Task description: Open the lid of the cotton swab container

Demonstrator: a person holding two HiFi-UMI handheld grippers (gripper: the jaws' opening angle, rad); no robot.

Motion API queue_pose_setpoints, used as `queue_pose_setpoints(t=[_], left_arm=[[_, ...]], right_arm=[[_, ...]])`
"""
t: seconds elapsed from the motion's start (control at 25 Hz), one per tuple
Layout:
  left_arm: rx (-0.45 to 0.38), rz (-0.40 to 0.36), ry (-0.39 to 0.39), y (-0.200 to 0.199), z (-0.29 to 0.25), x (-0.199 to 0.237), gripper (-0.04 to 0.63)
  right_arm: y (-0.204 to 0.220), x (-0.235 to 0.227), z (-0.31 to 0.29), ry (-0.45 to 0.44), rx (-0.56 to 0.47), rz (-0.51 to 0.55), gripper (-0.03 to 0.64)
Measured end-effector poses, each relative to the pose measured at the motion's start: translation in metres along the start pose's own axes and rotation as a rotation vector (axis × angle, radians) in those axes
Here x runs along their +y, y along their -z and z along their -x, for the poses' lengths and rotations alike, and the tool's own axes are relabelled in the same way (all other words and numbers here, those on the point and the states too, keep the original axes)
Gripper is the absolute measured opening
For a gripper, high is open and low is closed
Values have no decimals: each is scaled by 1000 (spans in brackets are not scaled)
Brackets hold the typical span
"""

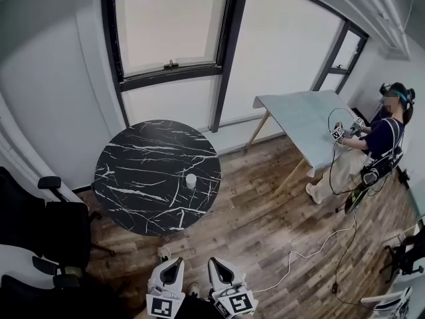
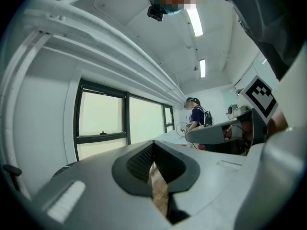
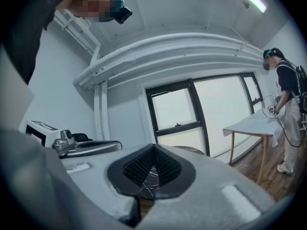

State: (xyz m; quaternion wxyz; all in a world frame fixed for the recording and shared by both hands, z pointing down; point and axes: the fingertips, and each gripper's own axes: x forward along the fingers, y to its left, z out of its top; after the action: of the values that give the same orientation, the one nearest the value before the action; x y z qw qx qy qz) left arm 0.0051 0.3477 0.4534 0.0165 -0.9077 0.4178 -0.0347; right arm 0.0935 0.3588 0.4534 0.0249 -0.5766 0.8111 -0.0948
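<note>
A small white cotton swab container (image 1: 191,180) stands upright near the right side of a round black marble table (image 1: 133,171). My left gripper (image 1: 174,264) and right gripper (image 1: 219,266) sit side by side at the bottom edge of the head view, over the wooden floor, well short of the table. Both are shut, with nothing between the jaws. In the left gripper view the left gripper (image 2: 153,145) points level toward the window. The right gripper (image 3: 152,150) shows the marble table (image 3: 184,149) just past its tips.
A person (image 1: 375,145) with a headset works with grippers at a pale rectangular table (image 1: 299,111) at the right. Black office chairs (image 1: 40,231) stand at the left. A white cable (image 1: 299,254) trails across the wooden floor. A large window (image 1: 169,28) faces me.
</note>
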Motion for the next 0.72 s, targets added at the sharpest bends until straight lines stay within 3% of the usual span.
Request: queue_pose_setpoints(t=[0.08, 0.2, 0.36, 0.72], left_arm=[[-50, -26, 9, -7, -11, 7, 3], [8, 52, 5, 7, -20, 19, 3], [21, 15, 28, 10, -38, 41, 3], [31, 50, 16, 11, -80, 105, 3]], right_arm=[[-1, -4, -11, 5, 1, -2, -2], [-3, -8, -26, 20, 20, -10, -2], [-3, -17, -53, 51, 4, -10, -2], [-7, -23, -119, 85, 20, 9, -2]])
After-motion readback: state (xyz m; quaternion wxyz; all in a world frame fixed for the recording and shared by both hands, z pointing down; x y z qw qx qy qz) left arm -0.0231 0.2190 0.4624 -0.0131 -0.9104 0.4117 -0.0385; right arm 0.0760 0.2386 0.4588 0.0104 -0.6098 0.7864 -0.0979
